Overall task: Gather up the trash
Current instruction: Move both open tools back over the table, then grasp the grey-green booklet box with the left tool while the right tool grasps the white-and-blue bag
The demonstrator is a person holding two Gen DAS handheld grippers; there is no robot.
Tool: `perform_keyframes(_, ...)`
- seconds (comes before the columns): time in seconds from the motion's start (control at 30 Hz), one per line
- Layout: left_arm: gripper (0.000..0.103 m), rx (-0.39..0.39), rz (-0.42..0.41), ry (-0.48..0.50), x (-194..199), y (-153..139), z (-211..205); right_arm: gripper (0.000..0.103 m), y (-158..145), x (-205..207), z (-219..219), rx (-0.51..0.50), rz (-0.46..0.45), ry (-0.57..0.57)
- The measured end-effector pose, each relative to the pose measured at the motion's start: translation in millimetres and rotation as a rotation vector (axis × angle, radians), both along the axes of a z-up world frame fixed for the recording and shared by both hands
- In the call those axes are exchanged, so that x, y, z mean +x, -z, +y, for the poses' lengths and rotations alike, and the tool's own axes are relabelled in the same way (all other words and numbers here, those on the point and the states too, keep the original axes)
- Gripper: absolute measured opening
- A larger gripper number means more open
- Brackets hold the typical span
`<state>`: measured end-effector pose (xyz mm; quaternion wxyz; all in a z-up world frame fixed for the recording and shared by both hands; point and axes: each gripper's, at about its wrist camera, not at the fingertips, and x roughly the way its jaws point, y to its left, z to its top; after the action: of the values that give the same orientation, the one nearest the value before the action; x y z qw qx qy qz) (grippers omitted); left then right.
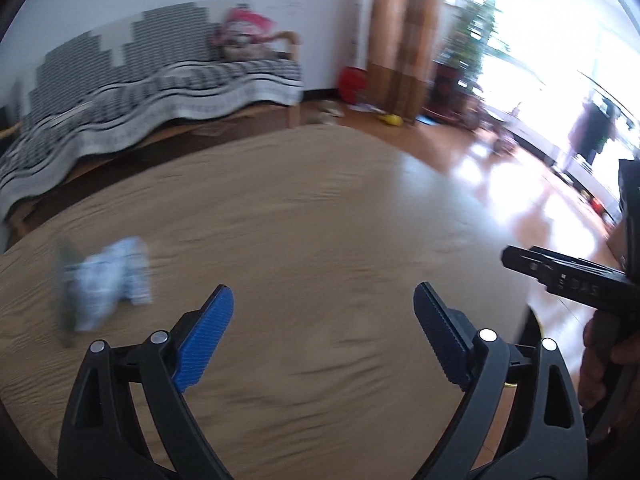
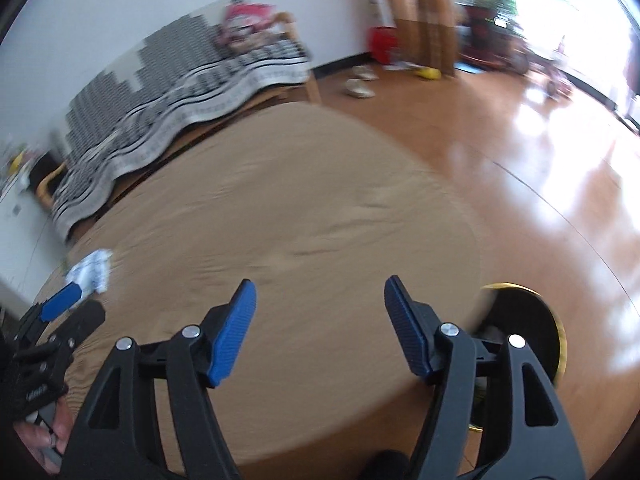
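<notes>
Both grippers sit nearest the lens, jaws spread wide and holding nothing: the left gripper (image 1: 323, 300) and the right gripper (image 2: 320, 294) hang side by side over the big round table covered in wrinkled tan cloth (image 1: 320, 208). Beyond its far left edge runs a long sofa under a black-and-white striped throw (image 1: 132, 96), and glossy wooden floor (image 2: 540, 168) stretches off to the right. A black bin with a yellow rim (image 2: 520, 320) stands on that floor, touching distance from the table's near right edge, beside the right gripper. One crumpled white-and-blue paper wad (image 1: 110, 282) lies on the cloth, far to the left of both grippers. Motion blur hides its long axis. My judgement: the left gripper is nearer and should reach leftward for it.
</notes>
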<state>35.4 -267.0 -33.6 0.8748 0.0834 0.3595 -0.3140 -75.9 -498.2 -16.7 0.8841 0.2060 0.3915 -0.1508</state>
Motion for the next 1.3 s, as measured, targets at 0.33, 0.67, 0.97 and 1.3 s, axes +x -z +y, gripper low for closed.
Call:
perform_keyframes(0.33,0.089,0.030,0.002,-0.193,76,-3,172,0.066,-3,95,129,0.003,0.003,-0.241)
perform_keyframes(0.67,0.089,0.137,0.024,-0.054,125,40,203,0.066,15,127,186,-0.031,0.053,-0.366)
perform_keyframes(0.97,0.092,0.160,0.021,0.047,143,63,180,0.066,25,143,201,-0.013,0.070,-0.420)
perform_keyframes(1.3,0.050,0.150,0.051,-0.024,145,65,191,0.069,31,166,231,0.043,0.058,-0.475)
